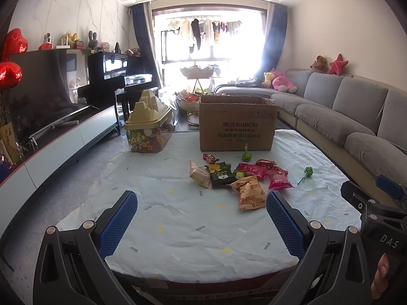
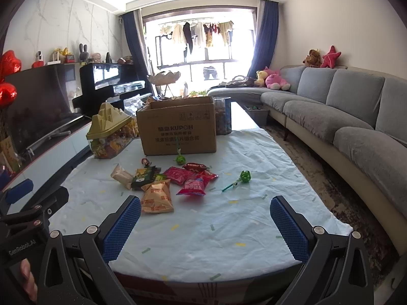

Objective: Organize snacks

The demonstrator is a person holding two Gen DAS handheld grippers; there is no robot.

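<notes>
The snacks lie in a loose heap near the middle of the tabletop (image 1: 178,228), which is covered by a pale blue cloth with small coloured flecks. Nearest the camera is an orange packet (image 1: 248,193) with square labels, creased and lying flat. At its 11 o'clock a dark green packet (image 1: 220,174) leans against a beige packet (image 1: 198,174) standing half on edge. At the orange packet's 1 o'clock sit several red and pink packets (image 1: 264,171), overlapping one another; the closest, a pink pouch (image 1: 279,181), has white lettering. A small red wrapped sweet (image 1: 209,157) lies at the heap's 11 o'clock. Two green lollipops lie apart from the pile: one lollipop (image 1: 246,154) just before the box, the other lollipop (image 1: 306,174) alone at the heap's 3 o'clock, stick pointing toward the camera.

Behind the heap, at 12 o'clock, stands an open cardboard box (image 1: 237,124) with printed text. At 10 o'clock is a clear container (image 1: 148,137) of colourful sweets under a yellow castle-shaped lid.

The left gripper (image 1: 202,226) and right gripper (image 2: 204,228) hover over the near edge of the tabletop, jaws spread wide with nothing between them. A grey sofa (image 2: 343,117) runs along 3 o'clock.
</notes>
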